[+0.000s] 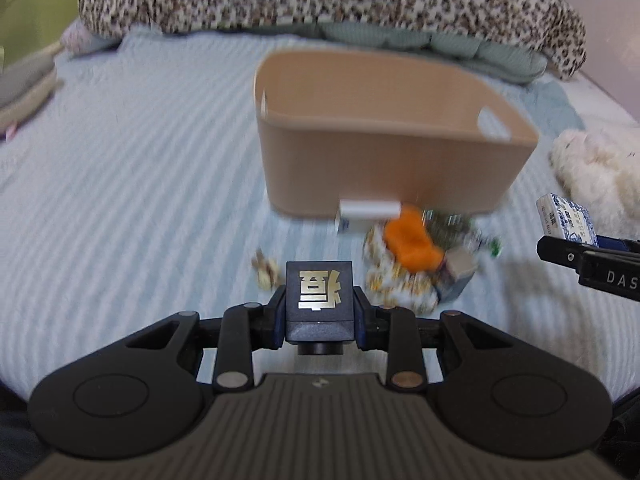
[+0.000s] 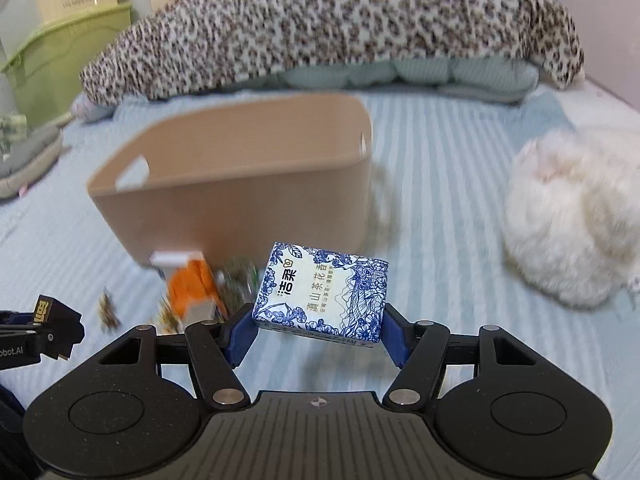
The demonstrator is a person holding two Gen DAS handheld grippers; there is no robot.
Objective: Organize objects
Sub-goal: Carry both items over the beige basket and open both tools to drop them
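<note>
Left wrist view is smeared by motion blur, so the small pile at centre right of the frame is hard to read: an orange lump, a white flat piece and crinkly patterned wrappers lie just in front of the beige bin, and a scrap sits apart to their left. The left gripper is clamped on a small dark box with a gold character on its top face; the box hides the fingertips. At the right edge the right gripper is cut off, with only a corner of its blue-and-white packet showing. Right wrist view shows that right gripper holding the packet, a soft rectangular pack printed with blue floral pattern and Chinese text, tilted between blue pads, above the bed with its pale blue ribbed cover. The bin is smooth, round-cornered, with a handle cut-out; its inside is mostly hidden by the near wall. A fluffy white plush lies at right, partly cut off, and a leopard-print blanket fills the top.
</note>
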